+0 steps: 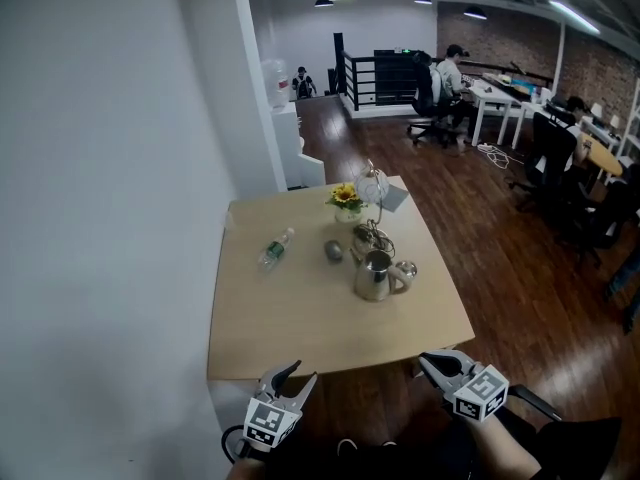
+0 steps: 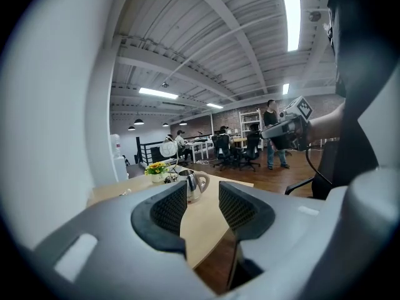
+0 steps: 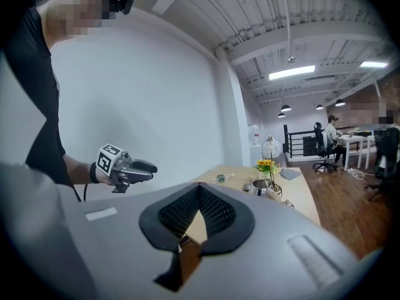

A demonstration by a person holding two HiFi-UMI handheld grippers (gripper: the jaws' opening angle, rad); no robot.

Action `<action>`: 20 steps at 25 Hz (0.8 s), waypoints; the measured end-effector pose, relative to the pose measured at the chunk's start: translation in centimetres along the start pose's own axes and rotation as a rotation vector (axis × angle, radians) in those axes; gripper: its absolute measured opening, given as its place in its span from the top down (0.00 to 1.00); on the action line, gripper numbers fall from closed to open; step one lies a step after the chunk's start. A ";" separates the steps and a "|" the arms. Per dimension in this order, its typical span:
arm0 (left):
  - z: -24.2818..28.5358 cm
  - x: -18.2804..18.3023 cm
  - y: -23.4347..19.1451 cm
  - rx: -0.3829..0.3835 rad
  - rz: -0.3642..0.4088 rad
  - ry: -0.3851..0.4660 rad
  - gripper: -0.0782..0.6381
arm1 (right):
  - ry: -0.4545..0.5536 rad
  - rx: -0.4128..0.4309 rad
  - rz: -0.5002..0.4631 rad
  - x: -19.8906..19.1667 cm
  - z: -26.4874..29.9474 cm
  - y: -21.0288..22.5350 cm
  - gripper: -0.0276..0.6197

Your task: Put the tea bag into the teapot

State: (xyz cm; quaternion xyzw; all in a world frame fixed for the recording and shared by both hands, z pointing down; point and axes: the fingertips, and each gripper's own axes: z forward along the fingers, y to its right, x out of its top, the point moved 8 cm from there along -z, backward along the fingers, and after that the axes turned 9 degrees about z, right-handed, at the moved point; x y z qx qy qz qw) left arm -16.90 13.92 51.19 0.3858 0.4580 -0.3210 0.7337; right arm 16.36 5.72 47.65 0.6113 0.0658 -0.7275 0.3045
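On the wooden table, steel teapot, dark floor

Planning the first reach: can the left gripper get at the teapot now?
Probably yes: the left gripper, open and empty, hangs off the near edge of the table; bare wood lies between it and the teapot.
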 end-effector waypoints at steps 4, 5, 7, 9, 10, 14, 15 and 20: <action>-0.9 0.4 1.0 0.030 0.013 -0.005 0.67 | -0.010 0.009 -0.003 -0.6 -1.2 -0.2 0.95; -1.1 0.6 1.1 0.039 0.013 -0.003 0.67 | -0.010 0.011 -0.004 -0.7 -1.4 -0.2 0.95; -1.6 0.7 1.2 0.054 0.011 -0.003 0.67 | -0.002 0.017 -0.007 -0.7 -1.7 -0.3 0.95; -2.0 0.8 1.4 0.063 0.011 -0.004 0.67 | 0.006 0.021 -0.011 -0.4 -2.0 -0.4 0.95; -2.3 0.9 1.6 0.067 0.009 -0.002 0.67 | 0.009 0.023 -0.014 -0.3 -2.3 -0.5 0.95; -2.6 1.3 2.0 0.076 0.014 0.002 0.67 | 0.018 0.027 -0.025 -0.3 -2.8 -0.3 0.95; -2.6 1.3 2.0 0.076 0.016 0.002 0.67 | 0.020 0.027 -0.026 -0.3 -2.7 -0.3 0.95; -2.8 1.4 1.9 0.081 0.019 0.002 0.67 | 0.023 0.027 -0.024 -0.2 -2.9 -0.4 0.95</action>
